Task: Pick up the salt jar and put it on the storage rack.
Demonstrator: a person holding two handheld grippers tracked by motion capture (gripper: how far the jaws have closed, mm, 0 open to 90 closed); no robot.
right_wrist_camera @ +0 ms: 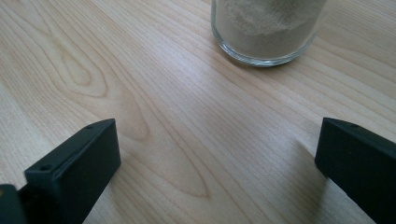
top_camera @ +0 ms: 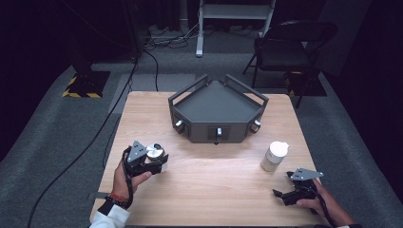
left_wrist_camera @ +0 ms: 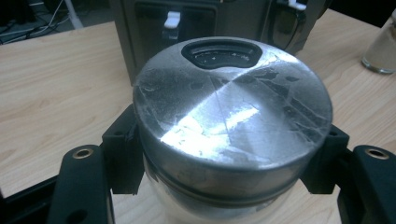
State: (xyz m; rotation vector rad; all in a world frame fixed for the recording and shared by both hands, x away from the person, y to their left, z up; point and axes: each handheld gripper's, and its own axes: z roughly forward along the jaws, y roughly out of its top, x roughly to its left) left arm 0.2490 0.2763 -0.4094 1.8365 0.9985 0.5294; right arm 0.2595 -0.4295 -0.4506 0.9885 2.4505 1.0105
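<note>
a light wooden table (top_camera: 209, 175) with visible grain stands on a grey carpeted floor (top_camera: 43, 142). toward its far edge sits a dark grey angular tray (top_camera: 216, 102) with raised rails and small latches on its front faces. nearer the right side a glass jar (top_camera: 274, 156) of pale sandy powder stands upright on the wood, well apart from the tray. the right gripper (top_camera: 290, 192) lies low at the near right corner, just beside the jar.

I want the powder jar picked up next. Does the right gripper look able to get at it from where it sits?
Probably yes. The right gripper has open, empty jaws, and bare table lies between them and the powder jar just ahead; nothing stands in between.
</note>
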